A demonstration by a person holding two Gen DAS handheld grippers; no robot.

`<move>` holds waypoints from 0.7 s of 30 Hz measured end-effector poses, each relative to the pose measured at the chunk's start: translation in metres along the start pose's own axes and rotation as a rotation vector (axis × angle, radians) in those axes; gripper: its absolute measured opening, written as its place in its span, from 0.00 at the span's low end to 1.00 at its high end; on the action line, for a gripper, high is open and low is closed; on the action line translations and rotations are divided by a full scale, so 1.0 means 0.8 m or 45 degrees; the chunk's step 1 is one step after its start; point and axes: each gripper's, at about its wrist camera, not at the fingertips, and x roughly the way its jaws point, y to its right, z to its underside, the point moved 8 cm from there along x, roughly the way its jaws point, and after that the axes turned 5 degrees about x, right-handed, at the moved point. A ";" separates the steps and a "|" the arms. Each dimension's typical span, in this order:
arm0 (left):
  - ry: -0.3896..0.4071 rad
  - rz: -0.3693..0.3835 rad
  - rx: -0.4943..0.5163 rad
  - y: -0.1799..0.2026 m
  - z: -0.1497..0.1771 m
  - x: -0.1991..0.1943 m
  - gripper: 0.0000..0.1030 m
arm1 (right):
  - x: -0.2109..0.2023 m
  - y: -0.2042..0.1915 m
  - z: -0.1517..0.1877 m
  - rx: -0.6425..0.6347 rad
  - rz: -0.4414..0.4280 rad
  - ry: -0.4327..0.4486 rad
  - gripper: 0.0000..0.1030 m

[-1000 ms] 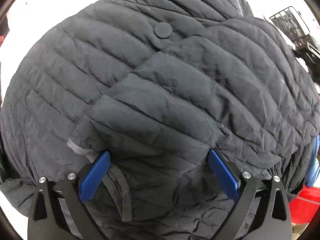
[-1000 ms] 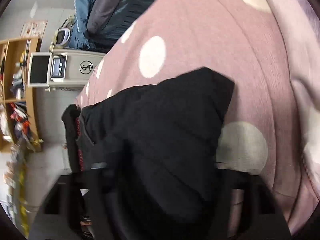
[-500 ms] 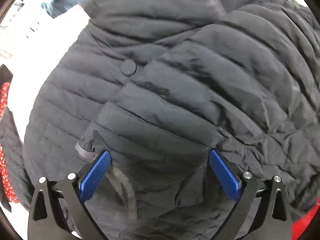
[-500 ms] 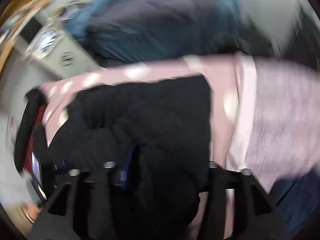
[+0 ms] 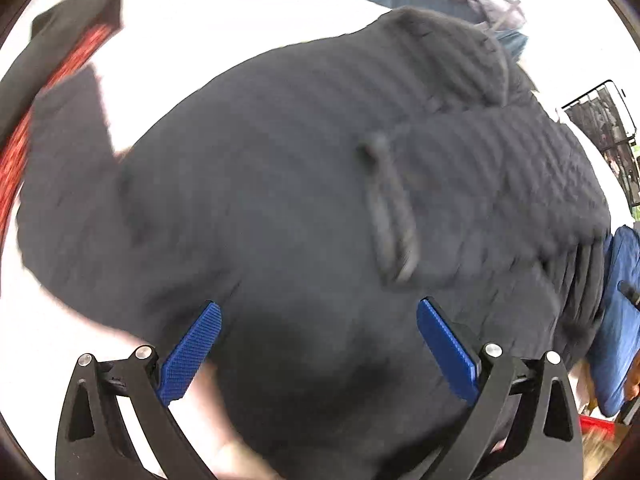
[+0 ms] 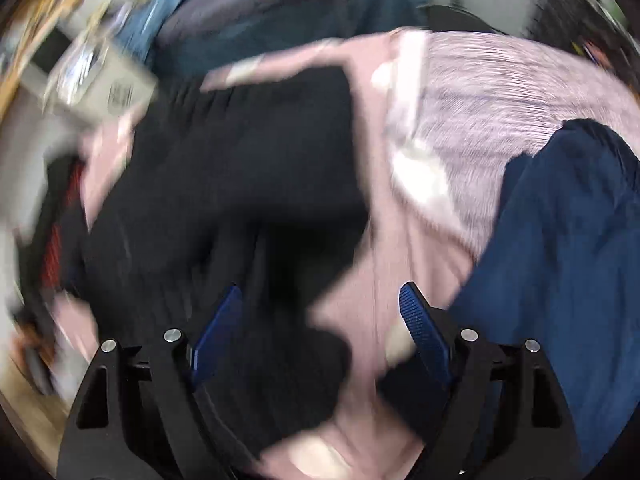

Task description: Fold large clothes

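A dark quilted puffer jacket [image 5: 304, 200] fills the left wrist view, lying on a white surface [image 5: 240, 28]; the view is blurred. My left gripper [image 5: 320, 320] is open just above the jacket's near part, blue pads [image 5: 192, 348] apart, holding nothing. In the right wrist view, also blurred, a black garment [image 6: 240, 184] lies on pink polka-dot fabric [image 6: 368, 296]. My right gripper [image 6: 320, 308] is open over the black garment's edge, holding nothing.
A black-and-red garment [image 5: 52, 76] lies at the far left of the white surface. Blue fabric [image 5: 618, 320] hangs at the right. In the right wrist view, navy cloth [image 6: 560, 260] is at right, a lilac knit [image 6: 500, 100] behind, and blue-grey clothes [image 6: 280, 8] piled at the back.
The left gripper has pulled back, so more of the jacket and white surface show. The right gripper has swung right and now shows open with blue pads visible; both views are motion-blurred.
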 end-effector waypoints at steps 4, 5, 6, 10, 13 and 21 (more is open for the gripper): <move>-0.069 0.021 -0.016 -0.028 0.068 -0.018 0.94 | 0.029 -0.014 0.079 -0.249 0.102 -0.093 0.78; -0.093 0.053 -0.024 -0.032 0.090 -0.025 0.94 | 0.045 -0.012 0.092 -0.291 0.138 -0.118 0.78; -0.106 0.085 -0.024 -0.031 0.106 -0.029 0.94 | 0.058 -0.012 0.100 -0.300 0.145 -0.146 0.78; -0.180 0.236 0.029 -0.010 0.163 -0.043 0.94 | 0.100 -0.011 0.102 -0.177 0.079 -0.208 0.57; -0.220 0.297 0.068 0.031 0.194 -0.043 0.94 | 0.098 -0.038 0.088 -0.135 -0.031 -0.261 0.16; -0.188 0.325 0.185 0.092 0.189 -0.018 0.84 | -0.044 -0.108 0.014 0.064 -0.422 -0.137 0.10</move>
